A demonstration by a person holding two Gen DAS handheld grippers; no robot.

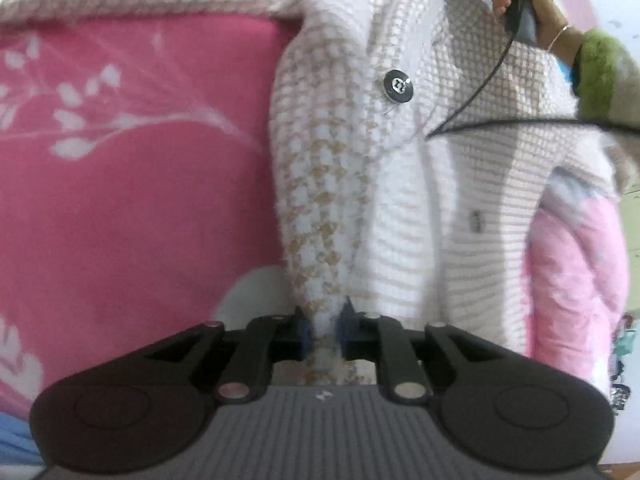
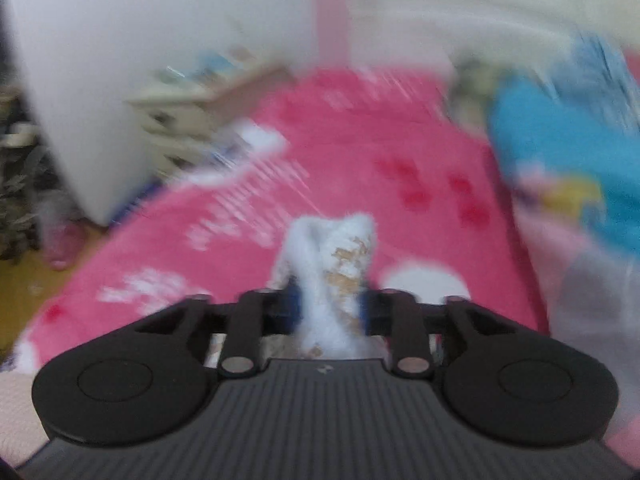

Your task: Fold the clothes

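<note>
Right wrist view badly blurred; room detail unreadable. Cardigan cut off at frame top, hanging over pink bed. Left hand-held gripper clamped on its hem at 6 o'clock. Right hand-held gripper clamped on fluffy fold. One cardigan, one button seen.

1. The place was a home bedroom.
2. A pink bedsheet with white floral print covered a wide bed.
3. A white wardrobe or cabinet panel stood beside the bed.
4. A cream drawer unit, probably a bedside table, was badly blurred.
5. Blue and pink bedding was heaped at the bed's edge.
6. A pink slipper lay on the yellowish floor.
</note>
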